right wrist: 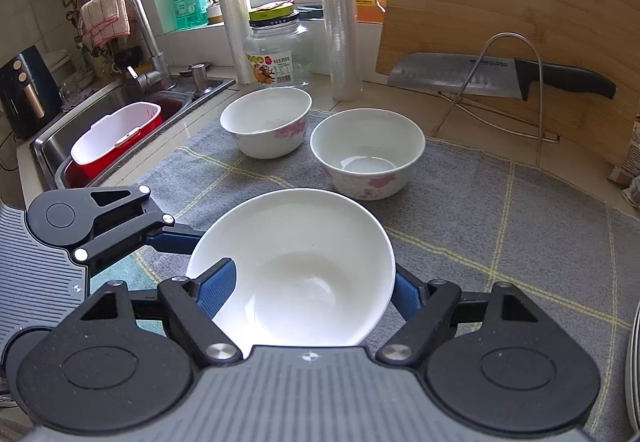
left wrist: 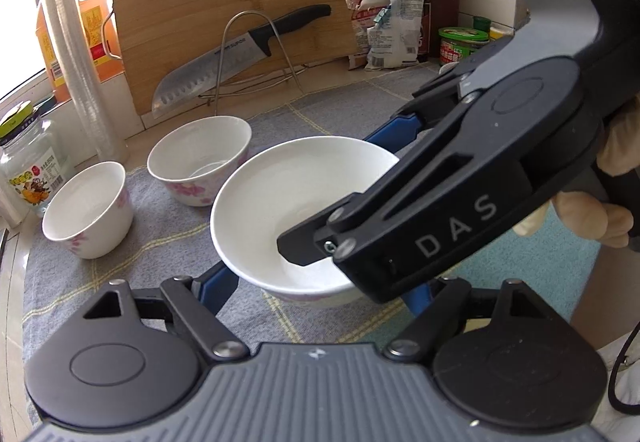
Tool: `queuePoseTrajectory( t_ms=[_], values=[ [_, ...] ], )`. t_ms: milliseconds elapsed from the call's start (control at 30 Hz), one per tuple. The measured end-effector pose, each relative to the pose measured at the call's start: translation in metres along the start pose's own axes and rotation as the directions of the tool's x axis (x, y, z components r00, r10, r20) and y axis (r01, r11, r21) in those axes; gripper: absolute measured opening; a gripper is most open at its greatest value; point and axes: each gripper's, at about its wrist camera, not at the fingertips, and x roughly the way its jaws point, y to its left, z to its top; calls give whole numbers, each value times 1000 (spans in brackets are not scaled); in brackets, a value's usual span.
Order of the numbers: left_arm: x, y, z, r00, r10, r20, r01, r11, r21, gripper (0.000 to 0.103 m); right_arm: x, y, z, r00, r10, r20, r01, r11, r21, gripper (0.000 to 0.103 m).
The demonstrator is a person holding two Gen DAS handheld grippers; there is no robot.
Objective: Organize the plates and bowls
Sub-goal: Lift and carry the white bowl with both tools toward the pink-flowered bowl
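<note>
Kitchen counter, grey mat (right wrist: 500,201): both grippers clamp the big bowl (right wrist: 296,270) by its sides. Glazed, slippery, breakable; you keep pads low on its wall.

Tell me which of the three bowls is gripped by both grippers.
The wide shallow bowl, nearest the cameras, held by both the left gripper and right gripper; the two smaller flowered bowls stand untouched behind.
</note>
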Motion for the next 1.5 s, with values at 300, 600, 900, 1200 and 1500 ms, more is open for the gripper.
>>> queuePoseTrajectory(
  t_ms=[300,600,900,1200,1500],
  values=[
    [18,-19,13,999,-43,1,43,999,31,84,-11,-27,-12,999,-49,2,49,998,37,85],
    [38,-28,16,997,-74,-28,75,997,25,84,-8,-43,-23,997,-69,-27,70,996,48,85],
    [46,-32,16,996,-81,-45,82,996,23,84,-3,-50,-29,997,-64,-44,67,996,66,85],
    [47,-31,16,995,-85,-46,86,996,23,84,-1,-50,-29,997,-67,-49,70,996,61,85],
    [47,-32,15,996,-86,-34,87,996,33,90,-1,-50,-30,998,-55,-39,57,996,68,100]
  ],
)
